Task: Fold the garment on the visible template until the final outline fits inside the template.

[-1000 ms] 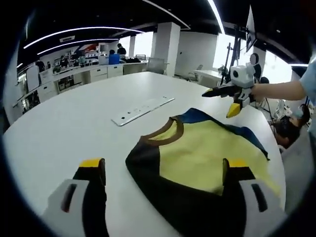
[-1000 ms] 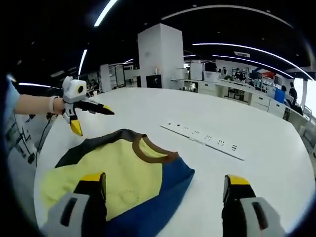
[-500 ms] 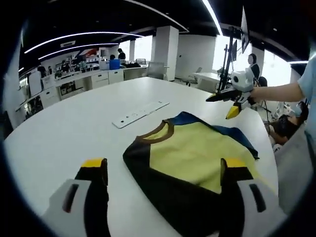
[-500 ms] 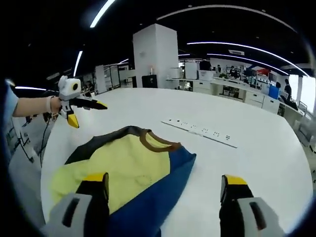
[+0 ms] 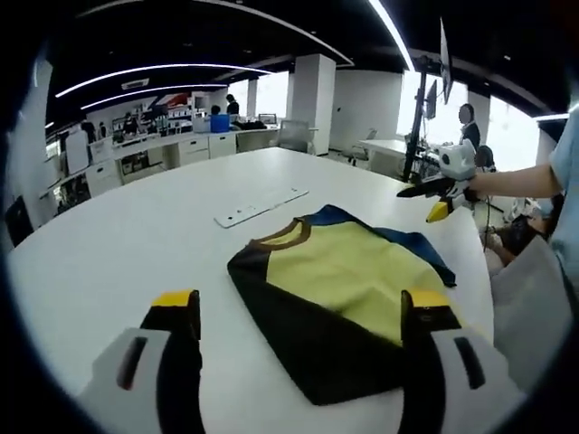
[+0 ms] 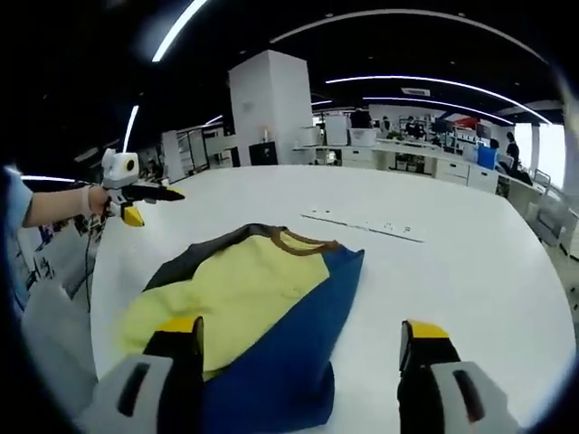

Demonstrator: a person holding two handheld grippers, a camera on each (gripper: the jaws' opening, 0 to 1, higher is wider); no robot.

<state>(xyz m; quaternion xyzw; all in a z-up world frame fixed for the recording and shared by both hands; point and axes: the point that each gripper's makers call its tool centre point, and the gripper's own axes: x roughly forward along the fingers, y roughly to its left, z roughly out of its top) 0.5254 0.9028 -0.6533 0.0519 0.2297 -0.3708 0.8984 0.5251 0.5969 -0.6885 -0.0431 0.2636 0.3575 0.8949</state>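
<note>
A garment lies flat on the white table, with a yellow front, a brown collar, one black side and one blue side. My left gripper hovers open just short of its black edge, nothing between the jaws. In the right gripper view the garment shows its blue side nearest, and my right gripper stands open over that blue edge, holding nothing. Across the garment, each gripper shows in the other's view, held in a hand above the table: the right gripper and the left gripper.
A long white socket strip is set into the table beyond the collar, also seen as the strip. A pale sleeve hangs at the table's near edge. Office desks, a white pillar and people stand far behind.
Both cameras have drawn back from the garment, so more table shows around it. Each gripper seen across the table has moved away from the cloth. The garment itself lies still.
</note>
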